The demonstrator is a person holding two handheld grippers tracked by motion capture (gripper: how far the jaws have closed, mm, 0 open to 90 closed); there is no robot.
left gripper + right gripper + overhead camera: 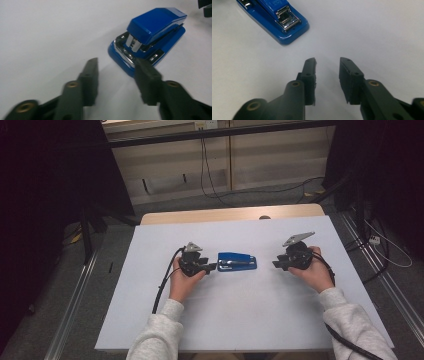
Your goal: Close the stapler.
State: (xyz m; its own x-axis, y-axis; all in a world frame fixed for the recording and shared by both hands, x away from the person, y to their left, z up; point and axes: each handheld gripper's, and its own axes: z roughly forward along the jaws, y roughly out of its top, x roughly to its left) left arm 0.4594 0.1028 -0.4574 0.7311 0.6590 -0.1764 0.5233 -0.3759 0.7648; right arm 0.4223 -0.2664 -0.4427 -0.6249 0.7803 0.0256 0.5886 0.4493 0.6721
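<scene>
In the high view, a blue stapler (237,262) lay flat near the middle of the white counter (240,320), its long side running across the counter. The left hand-held gripper (207,267) was held in the person's left hand (184,281) just beside the stapler's left end, its jaws pointing at it and nearly touching. The right hand-held gripper (279,264) sat in the right hand (316,272) a little apart from the stapler's right end, also pointing inward. Both forearms wore light grey sleeves (159,335), and a black cable (165,280) trailed from the left hand-held gripper toward the near edge.

In the left gripper view, the left hand-held gripper (116,72) had its jaws spread wide and empty. The stapler (150,37) lay just ahead, toward the right jaw, whose tip overlapped the near corner of the blue base; whether it touched could not be told. The stapler's metal front faced the camera.

In the right gripper view, the right hand-held gripper (327,65) had its jaws parted with a clear gap and gripped nothing. The stapler (275,18) lay ahead and to the upper left, apart from the jaws, on the bare counter (374,32).
</scene>
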